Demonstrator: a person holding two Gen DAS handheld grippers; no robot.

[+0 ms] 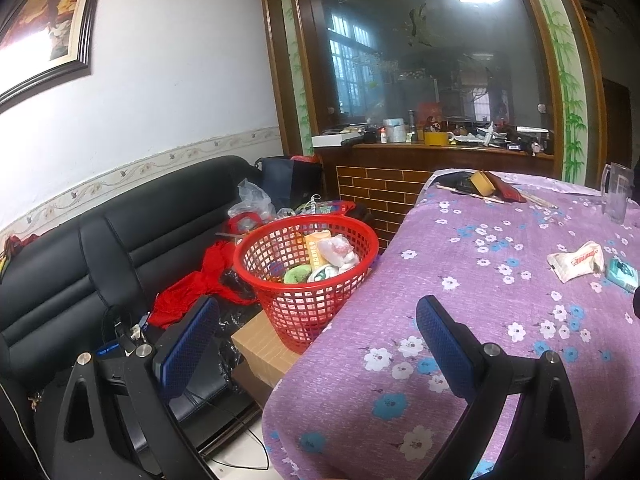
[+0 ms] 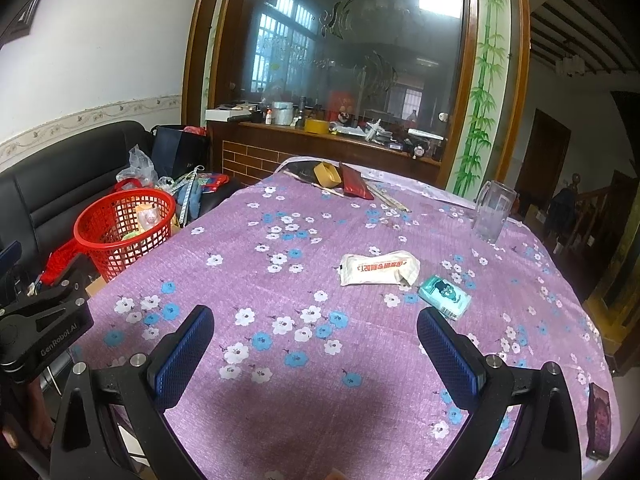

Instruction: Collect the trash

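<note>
Purple floral-cloth desk [image 2: 280,360]: crumpled white wrapper [image 2: 378,267] uncollected. Both grippers' fingers wide, empty. Next: right gripper [image 2: 316,350] reaches forward, then red mesh basket [image 1: 306,276].

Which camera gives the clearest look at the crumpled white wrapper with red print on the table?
The right wrist view: the white wrapper lies whole near mid-frame on the purple tablecloth, its red print facing the lens, a teal packet beside it. The left wrist view shows the wrapper small and distorted near the right edge.
</note>
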